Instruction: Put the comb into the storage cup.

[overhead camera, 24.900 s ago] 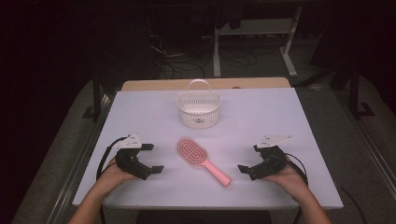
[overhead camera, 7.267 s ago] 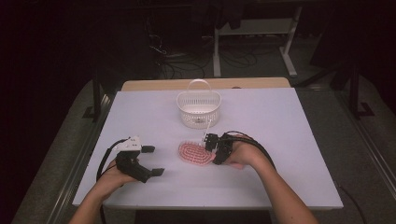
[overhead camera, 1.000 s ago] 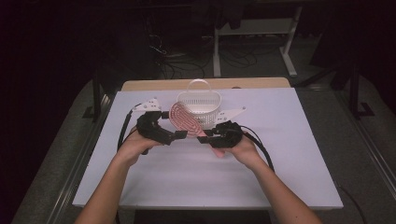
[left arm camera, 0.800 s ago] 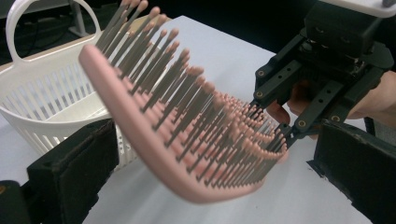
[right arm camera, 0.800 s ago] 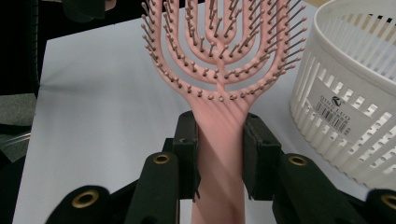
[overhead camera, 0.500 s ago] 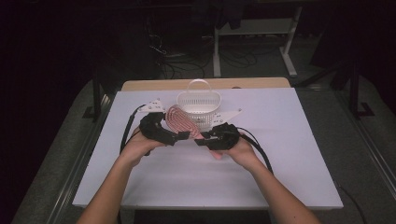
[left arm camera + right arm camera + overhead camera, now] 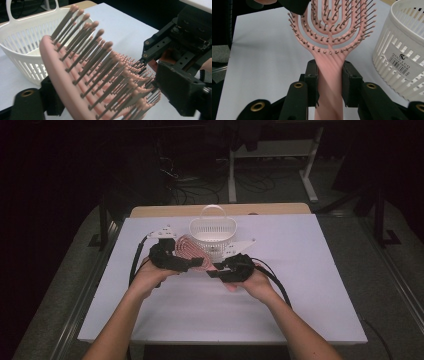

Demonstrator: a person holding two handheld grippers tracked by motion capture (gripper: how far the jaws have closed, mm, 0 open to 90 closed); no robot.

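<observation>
Hairbrush (image 7: 329, 47), pink, hangs lifted off the white table (image 7: 310, 285) between the two claws, just in front of the white basket (image 7: 212, 232). Its handle runs down between the right gripper (image 7: 329, 82) jaws, which are clamped on it from both sides, bristled head rising ahead of them. The left gripper (image 7: 187, 265) has just been closing its jaws around the head's far end; the rim lies between them, though I cannot tell whether the pads already press on it.
</observation>
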